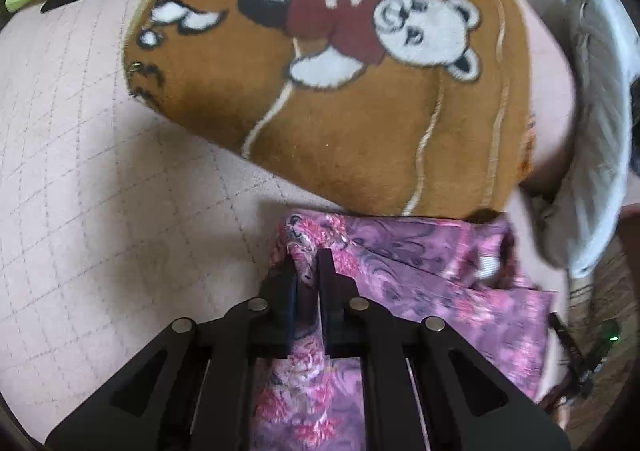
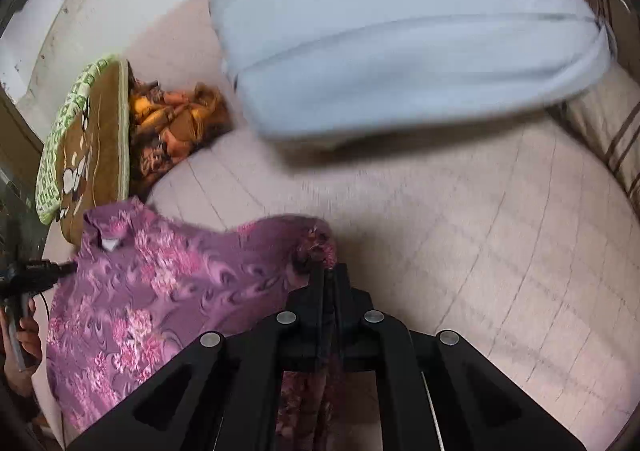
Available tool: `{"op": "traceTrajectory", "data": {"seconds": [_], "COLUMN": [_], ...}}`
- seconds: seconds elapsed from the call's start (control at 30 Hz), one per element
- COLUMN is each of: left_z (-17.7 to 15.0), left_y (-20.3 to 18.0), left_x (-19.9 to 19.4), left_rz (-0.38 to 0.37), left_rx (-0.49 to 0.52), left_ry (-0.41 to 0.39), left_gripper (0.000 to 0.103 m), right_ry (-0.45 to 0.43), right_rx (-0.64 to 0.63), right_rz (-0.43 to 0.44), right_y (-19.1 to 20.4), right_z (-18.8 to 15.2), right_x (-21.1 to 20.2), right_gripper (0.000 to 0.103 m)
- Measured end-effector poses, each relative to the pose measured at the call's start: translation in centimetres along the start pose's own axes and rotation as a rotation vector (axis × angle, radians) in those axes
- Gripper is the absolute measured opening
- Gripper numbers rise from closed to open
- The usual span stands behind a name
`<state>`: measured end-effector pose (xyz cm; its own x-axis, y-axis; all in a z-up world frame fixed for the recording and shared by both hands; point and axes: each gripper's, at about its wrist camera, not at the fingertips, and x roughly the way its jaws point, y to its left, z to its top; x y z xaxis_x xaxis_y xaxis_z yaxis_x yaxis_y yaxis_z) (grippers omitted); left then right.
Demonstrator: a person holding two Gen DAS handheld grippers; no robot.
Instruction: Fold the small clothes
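My left gripper (image 1: pixel 308 271) and right gripper (image 2: pixel 326 271) each pinch one corner of the purple floral garment (image 2: pixel 168 283), keeping its edge stretched for folding; the teddy-bear blanket (image 1: pixel 340 91) lies at twelve o'clock.

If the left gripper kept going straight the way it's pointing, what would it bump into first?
The left gripper is already shut on the purple cloth, so that comes first. Straight beyond it lies the brown teddy-bear blanket, probably the next thing it would meet, though depth is hard to judge here.
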<state>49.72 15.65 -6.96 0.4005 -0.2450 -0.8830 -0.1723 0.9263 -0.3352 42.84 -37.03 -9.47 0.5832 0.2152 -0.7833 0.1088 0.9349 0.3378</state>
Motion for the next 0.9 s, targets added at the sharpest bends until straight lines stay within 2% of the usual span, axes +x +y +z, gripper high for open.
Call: {"op": "traceTrajectory", "data": {"seconds": [0.03,0.1,0.13,0.2,0.27,0.33,0.37,0.47,0.5,0.53,0.57,0.6,0.63,0.7,0.73,0.8,0.9], "left_z": [-0.3,-1.4,-2.7,-4.7,-7.7,-10.3,-11.6,-14.8,-15.1,-15.8,-16.0,-16.2,-16.3,-16.2,-16.2,-16.4,-16.7], "left_y": [0.5,1.6,2.0,2.4,2.2,1.5,2.8,2.5,2.1,1.6,1.4,1.2,1.2,1.1,0.9,1.2,2.3], "left_x": [-1.0,-2.7,-3.9,-5.2,-5.9,-6.0,-6.6,-5.9,-5.5,-5.3,-5.5,-6.0,-6.5,-7.5,-7.6,-6.8,-5.2], "left_rz": [-0.023,-0.071,-0.094,-0.117,-0.157,-0.2,-0.226,-0.278,-0.273,-0.255,-0.244,-0.225,-0.225,-0.195,-0.151,-0.093,-0.062], "left_rx": [-0.013,-0.024,-0.027,-0.015,0.002,0.005,-0.003,-0.012,-0.011,-0.013,-0.018,-0.022,-0.033,-0.044,-0.025,-0.019,-0.068], "left_ry": [0.0,0.023,0.025,0.032,0.062,0.094,0.115,0.167,0.178,0.177,0.165,0.146,0.129,0.079,0.059,0.07,0.116], "left_gripper": [0.014,0.038,0.042,0.049,0.053,0.055,0.055,0.055,0.055,0.046,0.015,0.003,0.003,0.001,0.001,0.001,0.001], "right_ry": [-0.012,-0.016,-0.015,-0.006,0.027,0.065,0.077,0.084,0.087,0.099,0.114,0.134,0.16,0.096,0.055,0.022,0.099], "right_rx": [0.033,0.088,0.09,0.065,0.048,0.058,0.071,0.162,0.173,0.166,0.138,0.099,0.034,-0.009,-0.008,0.022,0.029], "right_rz": [0.025,0.106,0.138,0.153,0.177,0.204,0.214,0.245,0.252,0.266,0.263,0.252,0.215,0.205,0.203,0.197,0.141], "right_y": [-0.2,-0.5,-0.5,0.1,0.3,0.3,0.1,-1.2,-1.4,-1.3,-0.9,-0.3,0.9,1.6,1.5,0.6,-0.8], "right_z": [-0.1,-0.6,-1.3,-2.5,-4.6,-6.8,-7.5,-10.6,-11.3,-12.0,-12.3,-12.5,-12.5,-12.0,-11.7,-11.0,-11.6], "right_x": [-0.6,-2.0,-3.1,-4.3,-5.5,-6.1,-6.2,-7.2,-7.4,-7.3,-7.1,-7.0,-6.9,-9.0,-10.1,-11.2,-9.1], "right_gripper": [0.011,0.015,0.017,0.03,0.042,0.045,0.047,0.055,0.055,0.053,0.037,0.002,0.004,0.004,0.004,0.004,0.004]}}
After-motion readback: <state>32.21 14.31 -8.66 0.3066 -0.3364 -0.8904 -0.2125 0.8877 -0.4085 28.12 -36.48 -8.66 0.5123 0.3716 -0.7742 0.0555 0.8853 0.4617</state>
